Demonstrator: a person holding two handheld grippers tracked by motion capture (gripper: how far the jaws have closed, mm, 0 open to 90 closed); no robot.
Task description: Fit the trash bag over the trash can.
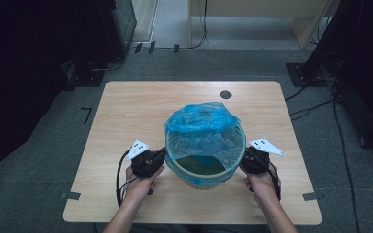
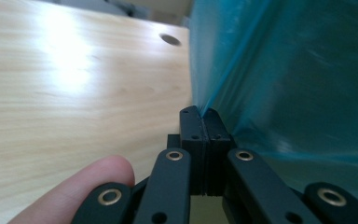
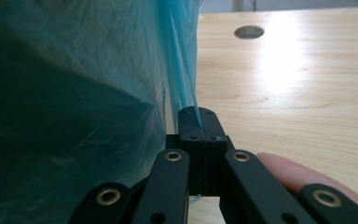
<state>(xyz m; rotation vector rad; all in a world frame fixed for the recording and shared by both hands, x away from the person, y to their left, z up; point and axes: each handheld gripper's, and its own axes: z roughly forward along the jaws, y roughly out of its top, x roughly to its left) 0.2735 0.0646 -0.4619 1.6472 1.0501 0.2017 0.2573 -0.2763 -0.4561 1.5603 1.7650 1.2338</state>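
A round bin (image 1: 201, 175) stands near the front middle of the wooden table (image 1: 126, 111), lined with a thin blue plastic bag (image 1: 205, 130) that is stretched over its rim. My left gripper (image 1: 162, 154) is at the bin's left side, its jaws shut on a fold of the bag's edge (image 2: 204, 112). My right gripper (image 1: 245, 158) is at the bin's right side, shut the same way on the bag's film (image 3: 196, 114). In both gripper views the blue film (image 2: 284, 70) runs up from between the closed black jaws. The far part of the bag bunches above the rim.
A round cable hole (image 1: 226, 94) lies in the table's back right part. Dark stands and cables sit on the grey floor around the table, and a wooden desk (image 1: 257, 9) is behind it. A fingertip (image 2: 88, 186) rests beside the left gripper's links.
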